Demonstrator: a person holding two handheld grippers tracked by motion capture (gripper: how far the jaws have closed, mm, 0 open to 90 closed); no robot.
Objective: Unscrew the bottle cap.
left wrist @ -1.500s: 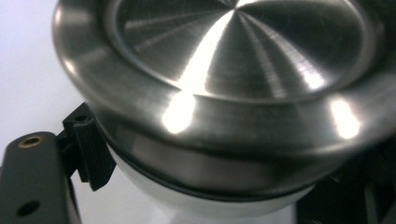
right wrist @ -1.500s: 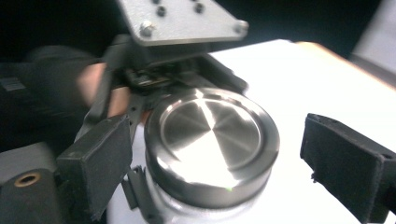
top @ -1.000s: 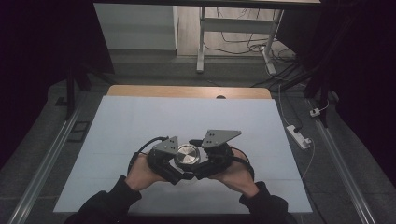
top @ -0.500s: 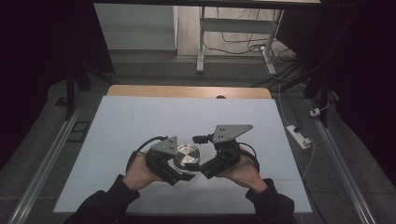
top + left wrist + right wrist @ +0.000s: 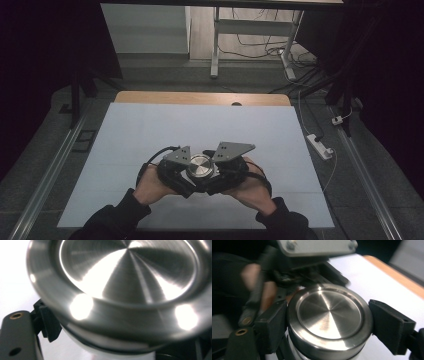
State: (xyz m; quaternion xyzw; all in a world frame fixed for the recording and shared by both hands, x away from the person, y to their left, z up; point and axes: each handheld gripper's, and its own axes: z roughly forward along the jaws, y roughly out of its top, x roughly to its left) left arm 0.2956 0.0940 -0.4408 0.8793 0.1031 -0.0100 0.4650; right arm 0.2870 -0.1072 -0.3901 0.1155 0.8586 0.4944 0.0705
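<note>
A round container with a brushed-steel lid [image 5: 200, 166] [image 5: 328, 315] and a white body [image 5: 112, 350] is held up over the near part of the table, between the person's two hands. My left gripper [image 5: 120, 350] comes in from the left and is shut on the white body just under the lid; its left fingertip [image 5: 47, 325] shows beside it. My right gripper [image 5: 329, 322] comes in from the right. Its jaws have just been closing and now press on both sides of the lid rim. Grey plates [image 5: 232, 150] top both grippers.
A white sheet [image 5: 200, 125] covers the table, with a wooden strip [image 5: 200, 98] along its far edge. A white power strip [image 5: 320, 146] lies on the floor at the right. Metal desk legs [image 5: 215, 45] and cables stand beyond the table.
Half a second ago the right gripper stood off to the right of the lid with its jaws apart. It has come back left and closed on the lid. The left gripper kept still.
</note>
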